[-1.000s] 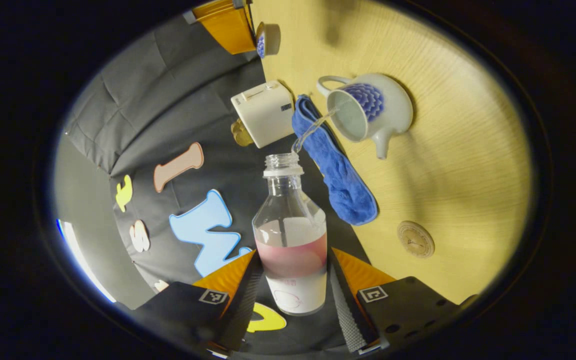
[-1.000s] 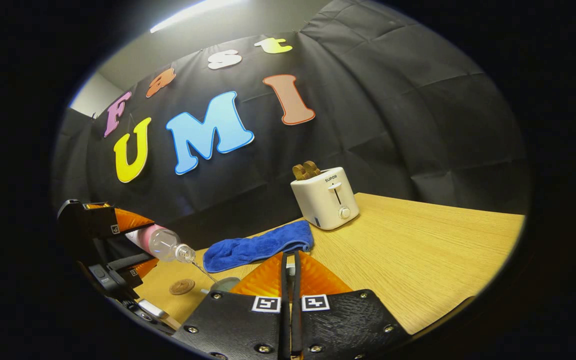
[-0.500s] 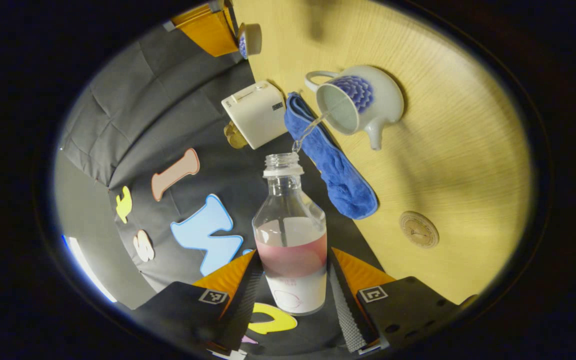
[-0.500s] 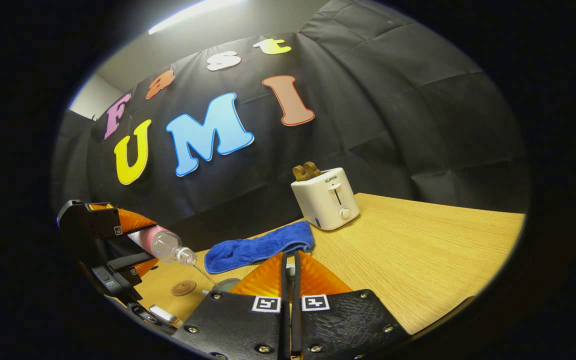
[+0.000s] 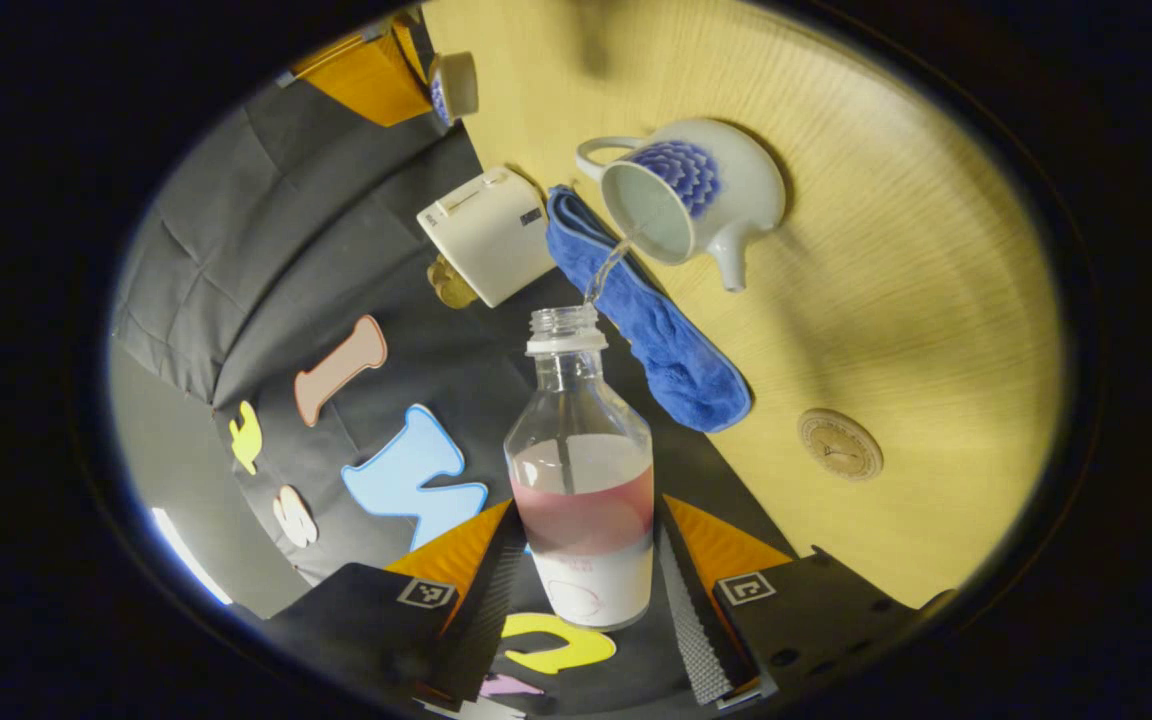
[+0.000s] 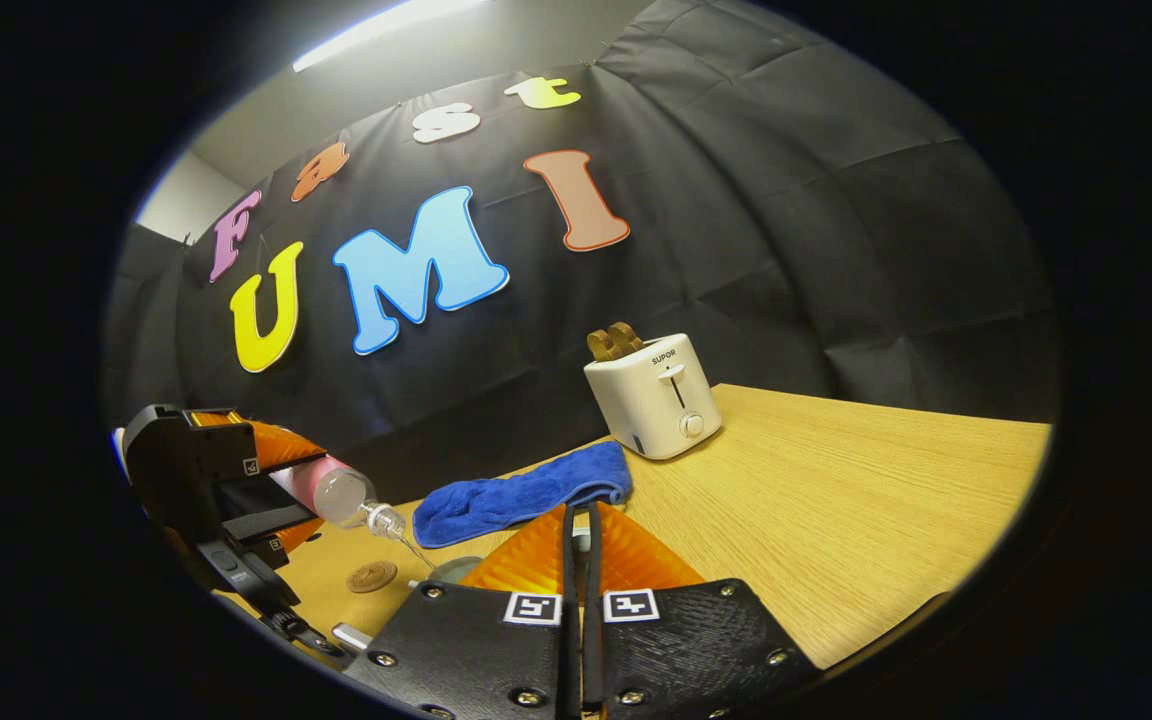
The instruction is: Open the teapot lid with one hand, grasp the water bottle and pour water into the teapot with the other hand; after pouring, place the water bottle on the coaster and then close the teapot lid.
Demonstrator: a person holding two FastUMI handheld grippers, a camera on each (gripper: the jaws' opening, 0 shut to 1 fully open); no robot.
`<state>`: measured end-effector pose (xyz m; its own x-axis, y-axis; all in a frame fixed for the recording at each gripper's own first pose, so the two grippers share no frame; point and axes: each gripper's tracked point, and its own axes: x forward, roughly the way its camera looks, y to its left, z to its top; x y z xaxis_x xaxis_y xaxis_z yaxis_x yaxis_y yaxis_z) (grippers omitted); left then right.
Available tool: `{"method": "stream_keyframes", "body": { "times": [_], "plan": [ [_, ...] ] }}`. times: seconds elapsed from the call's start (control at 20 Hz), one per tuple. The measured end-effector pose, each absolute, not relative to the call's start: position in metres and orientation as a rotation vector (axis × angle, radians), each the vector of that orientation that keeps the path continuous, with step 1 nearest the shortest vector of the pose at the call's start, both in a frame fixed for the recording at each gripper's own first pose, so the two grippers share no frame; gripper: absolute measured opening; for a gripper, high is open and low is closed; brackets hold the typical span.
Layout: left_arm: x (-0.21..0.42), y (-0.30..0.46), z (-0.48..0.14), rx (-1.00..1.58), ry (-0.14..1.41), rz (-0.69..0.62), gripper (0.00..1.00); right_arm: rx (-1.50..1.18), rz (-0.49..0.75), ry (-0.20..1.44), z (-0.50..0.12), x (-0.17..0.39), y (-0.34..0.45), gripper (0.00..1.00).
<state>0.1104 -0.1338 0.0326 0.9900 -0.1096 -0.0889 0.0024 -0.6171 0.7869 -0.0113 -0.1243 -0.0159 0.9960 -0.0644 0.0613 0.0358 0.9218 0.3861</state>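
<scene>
On the bench: teapot stands open and upright, beside the blue towel; its mouth is bare.
Left tool: clenched on the water bottle, both fingers pressed on the lower body, bottle tipped neck-forward toward the pot.
Stream: a thin line of water runs from the bottle neck to the teapot's open mouth.
Right tool: fingers drawn together, only a thin slit between them; in the left gripper view it sits far off with the lid at its tips, held up clear of the pot.
Coaster: bare, on the bench, apart from the pot on the towel's near end.
Bystanders: toaster beyond the towel, not involved.
Done: lid off, bottle grasped, pouring under way.
Bottle level: liquid remains in the lower part.
Left to do: stop the pour, right the bottle, set it on the coaster, return the lid.
Judgement: roughly mid-task.
</scene>
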Motion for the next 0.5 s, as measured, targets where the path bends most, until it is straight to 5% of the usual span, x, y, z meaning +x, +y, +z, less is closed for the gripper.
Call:
{"method": "stream_keyframes", "body": {
  "times": [0.5],
  "plan": [
    [0.109, -0.145, 0.032, 2.357, -0.053, -0.175, 0.87, 0.408, -0.041, -0.07, -0.017, -0.012, -0.123, 0.01]
  ]
}}
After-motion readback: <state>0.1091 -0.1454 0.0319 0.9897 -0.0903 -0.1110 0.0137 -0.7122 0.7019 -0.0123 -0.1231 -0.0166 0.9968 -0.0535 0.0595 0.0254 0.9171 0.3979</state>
